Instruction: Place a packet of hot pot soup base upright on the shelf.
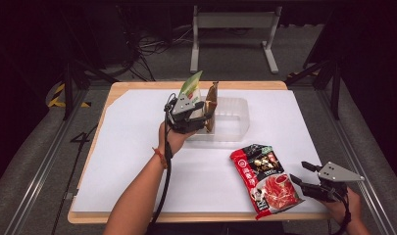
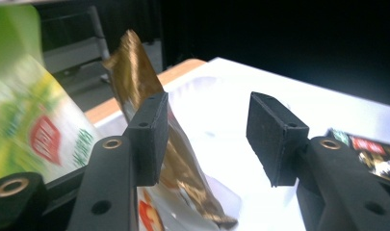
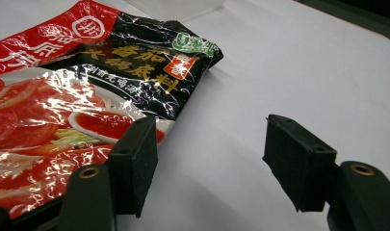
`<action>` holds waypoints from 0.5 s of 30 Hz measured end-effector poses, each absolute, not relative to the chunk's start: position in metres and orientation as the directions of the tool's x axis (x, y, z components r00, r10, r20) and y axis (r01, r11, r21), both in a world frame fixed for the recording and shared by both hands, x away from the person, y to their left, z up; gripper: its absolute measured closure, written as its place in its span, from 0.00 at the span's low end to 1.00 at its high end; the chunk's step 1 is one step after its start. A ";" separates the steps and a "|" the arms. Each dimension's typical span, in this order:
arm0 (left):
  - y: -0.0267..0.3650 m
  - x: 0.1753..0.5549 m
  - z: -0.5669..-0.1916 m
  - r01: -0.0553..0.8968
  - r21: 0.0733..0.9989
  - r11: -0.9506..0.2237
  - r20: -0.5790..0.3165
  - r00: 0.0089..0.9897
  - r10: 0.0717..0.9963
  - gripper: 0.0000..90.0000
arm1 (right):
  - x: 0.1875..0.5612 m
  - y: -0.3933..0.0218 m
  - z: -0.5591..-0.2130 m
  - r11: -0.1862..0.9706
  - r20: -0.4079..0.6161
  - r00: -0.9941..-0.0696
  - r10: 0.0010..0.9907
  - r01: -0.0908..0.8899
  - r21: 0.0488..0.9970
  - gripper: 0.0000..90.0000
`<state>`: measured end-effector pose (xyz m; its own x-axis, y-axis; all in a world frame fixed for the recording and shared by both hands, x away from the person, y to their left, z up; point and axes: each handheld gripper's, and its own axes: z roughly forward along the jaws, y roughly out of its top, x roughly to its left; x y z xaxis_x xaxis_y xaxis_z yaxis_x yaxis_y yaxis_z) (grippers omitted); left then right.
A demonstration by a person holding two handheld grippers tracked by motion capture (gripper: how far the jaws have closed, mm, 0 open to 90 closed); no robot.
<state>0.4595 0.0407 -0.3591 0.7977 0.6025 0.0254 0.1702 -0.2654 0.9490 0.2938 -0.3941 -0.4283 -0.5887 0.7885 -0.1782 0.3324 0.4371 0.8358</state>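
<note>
Hovering at the near-left end of the clear plastic bin [image 1: 230, 117], left gripper [image 1: 198, 113] has jaws spread wide, nothing pinched. Gold-brown pouch [image 2: 149, 115] stands tilted right behind its left jaw, its lower end dropping between the jaws; whether the pad touches it can't be told. Green-yellow packet [image 2: 29, 125] sits outside that same jaw, upright and blurred. Both packets at the bin's left end in the high view. Right gripper [image 1: 304, 172] low over the white table sheet [image 1: 137, 147] near the front edge, jaws wide, empty. Red-and-black sauce packet [image 3: 62, 96] lies flat on the sheet, its edge just beside and behind the right gripper's left jaw; bare sheet between the jaws. Grippers well apart.
</note>
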 end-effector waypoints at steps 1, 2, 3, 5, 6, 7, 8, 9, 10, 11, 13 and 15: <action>0.042 0.459 -0.360 0.172 0.947 -0.271 0.026 0.799 0.600 0.57 | 0.294 -0.394 -0.428 0.436 -0.177 -0.588 0.789 0.333 0.836 0.41; 0.043 0.457 -0.361 0.174 0.948 -0.268 0.020 0.804 0.594 0.57 | 0.294 -0.395 -0.428 0.435 -0.176 -0.588 0.789 0.333 0.837 0.42; 0.044 0.455 -0.361 0.172 0.947 -0.272 0.025 0.804 0.594 0.57 | 0.294 -0.395 -0.428 0.434 -0.176 -0.588 0.790 0.333 0.837 0.42; 0.047 0.452 -0.361 0.165 0.946 -0.280 0.032 0.810 0.586 0.55 | 0.294 -0.396 -0.428 0.432 -0.174 -0.588 0.790 0.332 0.838 0.43; 0.048 0.450 -0.361 0.167 0.945 -0.282 0.032 0.810 0.586 0.53 | 0.293 -0.396 -0.428 0.432 -0.174 -0.589 0.789 0.331 0.839 0.43; 0.049 0.448 -0.361 0.158 0.941 -0.298 0.047 0.812 0.582 0.51 | 0.293 -0.396 -0.428 0.433 -0.175 -0.589 0.789 0.331 0.839 0.44; 0.051 0.446 -0.361 0.156 0.939 -0.305 0.053 0.814 0.579 0.51 | 0.293 -0.396 -0.428 0.434 -0.176 -0.589 0.789 0.331 0.838 0.44; 0.052 0.444 -0.362 0.152 0.937 -0.314 0.060 0.817 0.573 0.50 | 0.293 -0.396 -0.428 0.434 -0.175 -0.590 0.788 0.332 0.837 0.45; 0.054 0.442 -0.363 0.155 0.936 -0.316 0.057 0.819 0.571 0.49 | 0.293 -0.396 -0.428 0.434 -0.174 -0.590 0.789 0.333 0.837 0.45; 0.056 0.439 -0.363 0.156 0.934 -0.321 0.058 0.820 0.570 0.48 | 0.294 -0.396 -0.428 0.434 -0.173 -0.589 0.789 0.335 0.836 0.46; 0.060 0.435 -0.365 0.148 0.931 -0.335 0.075 0.819 0.569 0.44 | 0.294 -0.397 -0.428 0.435 -0.173 -0.590 0.789 0.337 0.835 0.49; 0.066 0.429 -0.366 0.141 0.926 -0.351 0.094 0.814 0.573 0.42 | 0.294 -0.397 -0.428 0.434 -0.172 -0.588 0.790 0.339 0.834 0.52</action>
